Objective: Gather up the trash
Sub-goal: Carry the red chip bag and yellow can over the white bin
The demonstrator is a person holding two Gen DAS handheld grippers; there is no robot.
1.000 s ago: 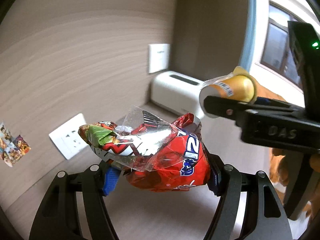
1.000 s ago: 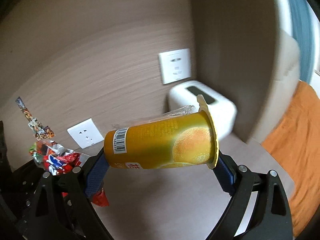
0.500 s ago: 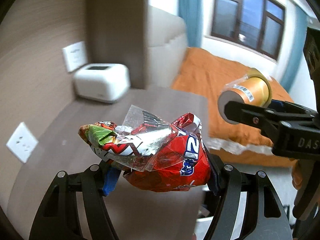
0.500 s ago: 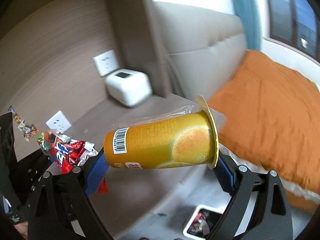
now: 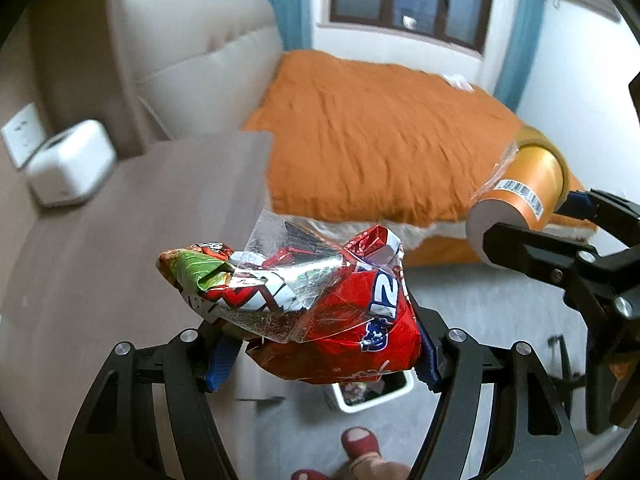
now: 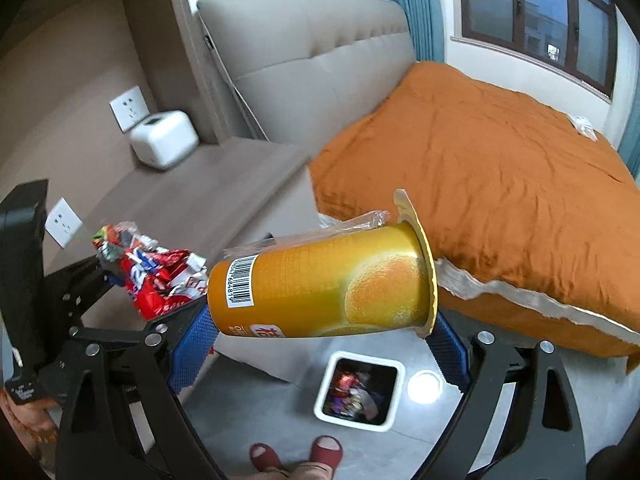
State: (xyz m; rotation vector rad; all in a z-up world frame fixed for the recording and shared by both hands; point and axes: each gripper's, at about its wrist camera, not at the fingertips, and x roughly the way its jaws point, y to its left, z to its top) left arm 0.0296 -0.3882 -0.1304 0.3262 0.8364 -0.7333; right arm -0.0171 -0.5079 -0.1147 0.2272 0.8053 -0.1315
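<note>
Left gripper (image 5: 320, 354) jaws pinch crumpled red snack wrappers (image 5: 316, 312); right gripper (image 6: 320, 340) jaws pinch a yellow paper drink cup (image 6: 320, 280). Centre each over the white square floor bin (image 6: 360, 390) before releasing.

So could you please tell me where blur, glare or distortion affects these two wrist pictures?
Left wrist view: the orange bed and white box are smeared, the snack wrappers sharp. Right wrist view: the yellow cup is sharp, a glare spot sits on the floor beside the bin; fisheye bends both.
</note>
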